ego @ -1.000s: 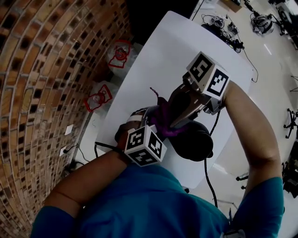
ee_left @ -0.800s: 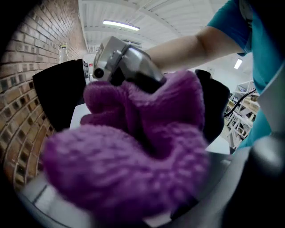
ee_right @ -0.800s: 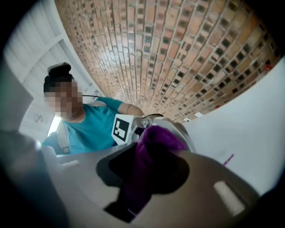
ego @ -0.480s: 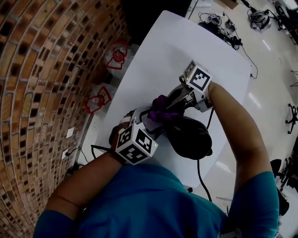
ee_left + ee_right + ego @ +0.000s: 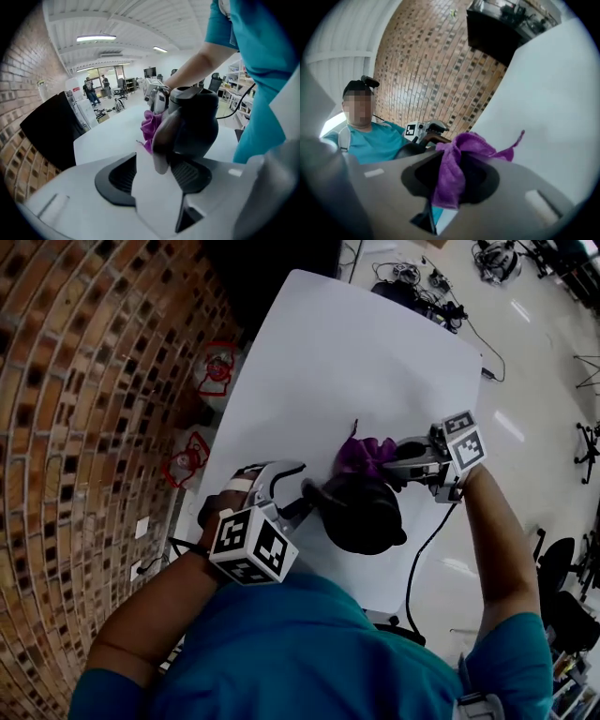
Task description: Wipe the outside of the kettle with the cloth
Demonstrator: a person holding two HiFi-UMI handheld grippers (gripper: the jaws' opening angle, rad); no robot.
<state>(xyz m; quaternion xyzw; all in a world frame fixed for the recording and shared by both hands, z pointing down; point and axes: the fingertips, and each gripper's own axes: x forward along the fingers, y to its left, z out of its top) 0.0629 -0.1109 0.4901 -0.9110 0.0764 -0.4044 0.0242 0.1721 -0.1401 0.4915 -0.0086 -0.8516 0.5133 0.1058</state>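
Left gripper (image 5: 157, 174) is closing its jaws around the kettle's handle (image 5: 161, 140), which is sitting between them. The pads seem not to be pressing on it yet, though the view is too close to be sure. I judge this hold is meant to steady the kettle (image 5: 361, 517), which is standing on the table (image 5: 375, 343) near the person's edge, so that it is not sliding or turning under the wiping. Right gripper (image 5: 454, 183) is clamping the cloth (image 5: 457, 164) bunched between its jaws, with a loose tail sticking out. It is pointing almost level at the kettle's far side. In the head view, the cloth is sitting just beside that far side, opposite the handle, where a wiping stroke could begin.
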